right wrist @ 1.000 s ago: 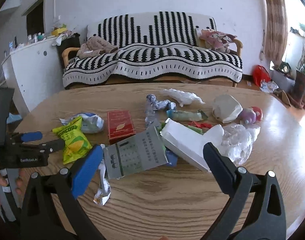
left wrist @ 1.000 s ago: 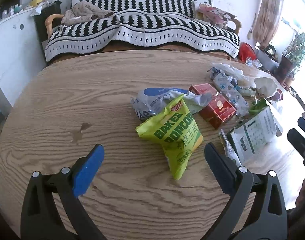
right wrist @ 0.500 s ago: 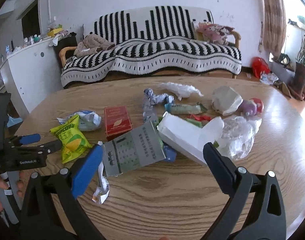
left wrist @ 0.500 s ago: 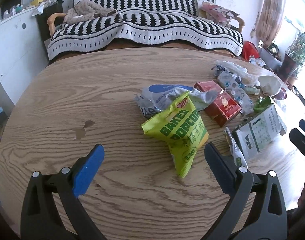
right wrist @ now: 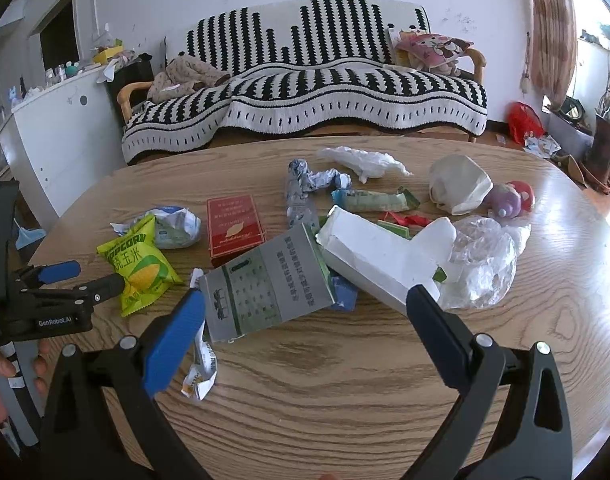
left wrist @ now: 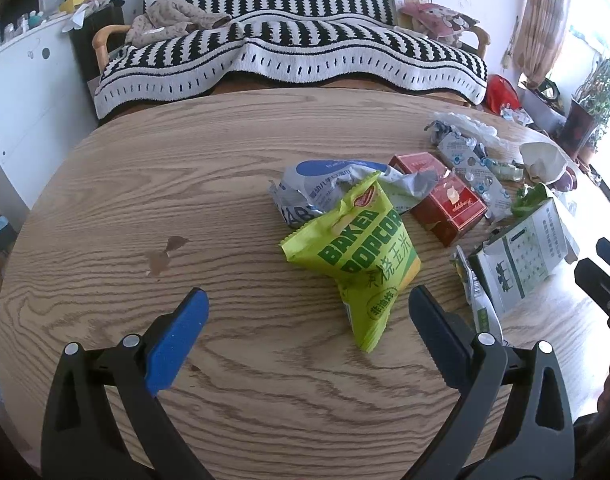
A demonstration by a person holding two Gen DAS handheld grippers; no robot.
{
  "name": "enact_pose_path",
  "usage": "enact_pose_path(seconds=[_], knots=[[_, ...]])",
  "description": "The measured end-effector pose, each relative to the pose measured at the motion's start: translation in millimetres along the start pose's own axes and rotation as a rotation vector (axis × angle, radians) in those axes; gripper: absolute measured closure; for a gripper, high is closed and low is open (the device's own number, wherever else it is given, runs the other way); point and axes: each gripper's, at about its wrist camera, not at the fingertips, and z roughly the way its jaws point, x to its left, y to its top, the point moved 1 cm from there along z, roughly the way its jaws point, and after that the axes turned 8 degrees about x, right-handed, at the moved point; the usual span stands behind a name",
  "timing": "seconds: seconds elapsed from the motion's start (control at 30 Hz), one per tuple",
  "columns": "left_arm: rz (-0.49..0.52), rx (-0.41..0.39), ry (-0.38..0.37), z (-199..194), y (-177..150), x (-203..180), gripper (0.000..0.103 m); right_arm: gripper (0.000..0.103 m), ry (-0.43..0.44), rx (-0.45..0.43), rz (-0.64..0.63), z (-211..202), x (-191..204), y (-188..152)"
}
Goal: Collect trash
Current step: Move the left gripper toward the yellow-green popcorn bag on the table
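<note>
Both hand-held grippers spread, empty: left [left wrist: 305, 312], right [right wrist: 305, 308]; red carton [right wrist: 233, 224] closed.

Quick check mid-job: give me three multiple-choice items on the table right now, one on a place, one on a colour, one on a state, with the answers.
1. Where does the popcorn bag lie relative to the left tongs?
A. Ahead of them on the table
B. Clamped between their fingers
C. On the sofa

2. What colour is the flat box beside the popcorn bag?
A. Blue
B. Red
C. Yellow

3. What state are the right tongs in?
A. Shut on the white carton
B. Shut on nothing
C. Open, holding nothing

Answers:
1 A, the bag rests on the wood just beyond the spread fingers.
2 B, its top face is plainly red.
3 C, the fingers stand wide apart above the litter.
</note>
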Motion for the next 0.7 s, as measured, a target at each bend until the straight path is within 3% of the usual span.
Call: enact_pose_path(seconds=[0.7], knots=[[0.004,0.004,0.003,2.1,-1.4,-1.2,0.006,0.006,-0.002,0.018,0.003,2.8,-0.1,0.3]])
